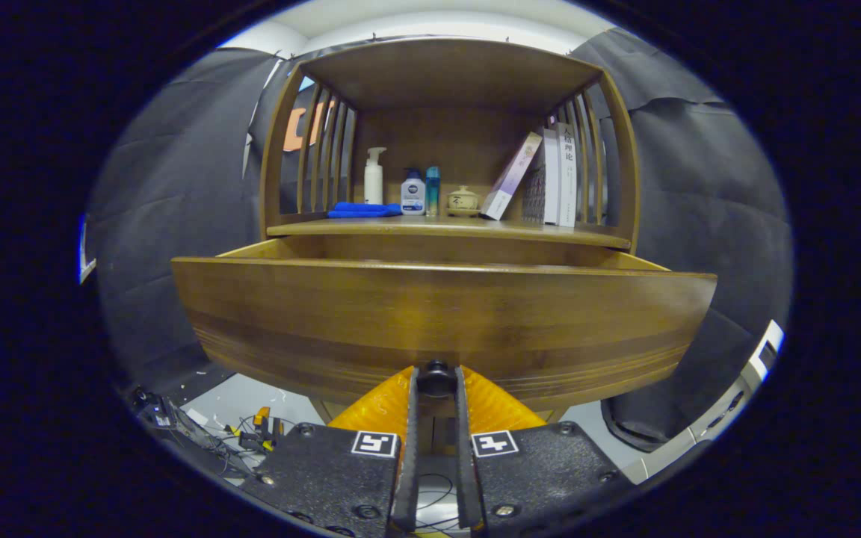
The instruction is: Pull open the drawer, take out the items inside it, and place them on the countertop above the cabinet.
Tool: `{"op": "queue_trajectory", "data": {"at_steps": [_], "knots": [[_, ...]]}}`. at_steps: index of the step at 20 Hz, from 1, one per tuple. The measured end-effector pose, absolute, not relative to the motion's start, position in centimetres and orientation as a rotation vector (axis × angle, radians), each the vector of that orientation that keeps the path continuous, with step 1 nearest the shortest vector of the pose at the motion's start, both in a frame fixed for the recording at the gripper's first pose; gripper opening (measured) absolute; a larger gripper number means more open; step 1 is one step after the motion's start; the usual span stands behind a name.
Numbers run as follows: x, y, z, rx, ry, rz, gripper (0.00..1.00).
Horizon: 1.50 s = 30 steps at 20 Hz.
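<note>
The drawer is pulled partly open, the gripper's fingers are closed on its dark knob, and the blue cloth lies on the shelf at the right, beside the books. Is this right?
Not quite. In the gripper view the blue cloth lies at the left of the shelf, beside the white pump bottle, away from the books. The rest holds: the drawer is partly open and the gripper clamps its dark knob.

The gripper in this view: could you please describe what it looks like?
The gripper has two narrow black fingers with ribbed inner edges, backed by translucent orange ribbed pieces. Each sits on a black textured plate with screws, bearing a square black-and-white marker.
</note>
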<state>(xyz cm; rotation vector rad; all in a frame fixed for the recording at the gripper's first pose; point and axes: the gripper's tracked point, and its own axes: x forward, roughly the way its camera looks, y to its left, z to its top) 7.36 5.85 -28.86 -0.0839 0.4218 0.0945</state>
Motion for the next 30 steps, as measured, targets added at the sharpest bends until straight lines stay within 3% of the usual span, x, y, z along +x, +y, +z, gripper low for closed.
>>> {"op": "queue_trajectory", "data": {"at_steps": [9,11,18,22,30], "knots": [[3.6,6.1,-29.5,-0.079,0.443,0.109,0.23],[3.6,5.6,-27.8,-0.091,0.390,0.088,0.31],[4.5,5.6,-18.4,-0.067,0.243,0.099,0.95],[8.0,5.8,-12.6,-0.045,0.207,0.122,0.98],[18.0,6.9,-9.8,-0.005,0.440,0.132,0.98]]}}
